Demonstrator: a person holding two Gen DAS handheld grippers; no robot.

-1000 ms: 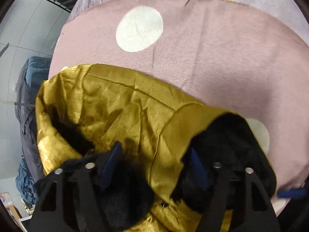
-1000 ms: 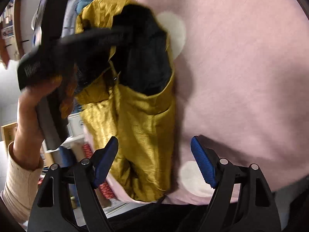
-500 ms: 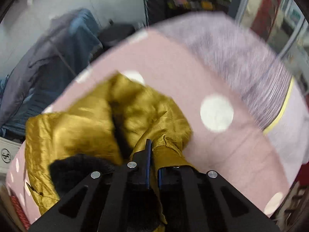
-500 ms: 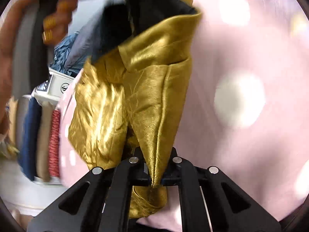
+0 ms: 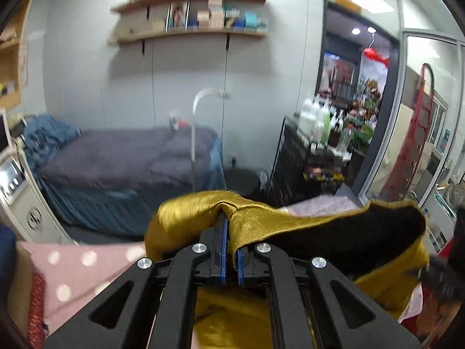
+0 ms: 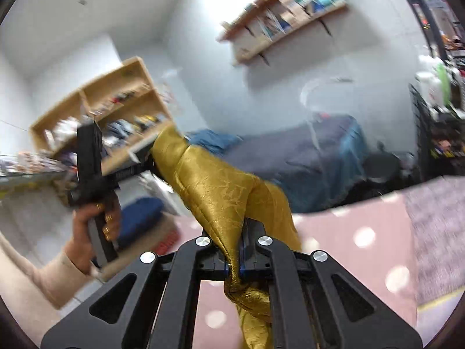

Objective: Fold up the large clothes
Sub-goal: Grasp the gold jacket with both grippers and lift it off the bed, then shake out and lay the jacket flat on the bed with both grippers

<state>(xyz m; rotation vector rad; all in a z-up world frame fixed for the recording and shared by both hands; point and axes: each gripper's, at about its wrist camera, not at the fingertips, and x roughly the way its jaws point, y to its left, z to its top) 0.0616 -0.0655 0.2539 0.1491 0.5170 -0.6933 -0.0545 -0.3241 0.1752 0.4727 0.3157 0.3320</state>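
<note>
1. At the far left of the left wrist view, a pink dotted cover (image 5: 78, 264) lies low and near, with a white cabinet (image 5: 26, 203) just behind it.
2. Farther back stands a bed (image 5: 125, 160) under a grey-purple sheet, with a blue blanket (image 5: 49, 133) bunched at its left end. Only this view shows it level and nearly whole.
3. In the near middle, the left gripper (image 5: 229, 258) has its blue-padded fingers pressed together on a fold of the gold garment (image 5: 261, 221).
4. From that pinch the cloth runs right, and its black lining (image 5: 348, 232) faces the camera. The right wrist view shows no lining.
5. At the right of this view stand a black rack of bottles (image 5: 314, 145) and a glass door (image 5: 421, 116).
6. At the left of the right wrist view, a hand (image 6: 93, 226) in a cream sleeve (image 6: 35, 276) grips the left gripper's handle. The left camera cannot see this.
7. There the left gripper (image 6: 151, 157) holds the far end of the gold garment (image 6: 215, 186) in front of a wooden shelf unit (image 6: 110, 110); its fingers are hidden by cloth and blur.
8. The garment hangs taut in the air between the two tools, above the pink dotted cover (image 6: 348, 232).
9. In the near middle, the right gripper (image 6: 235, 261) has its fingers clamped on a bunched gold fold, and a tail of cloth hangs below them.
10. To the right lie the bed (image 6: 305, 151) and, at the edge, a grey-purple textured spread (image 6: 436, 218).
</note>
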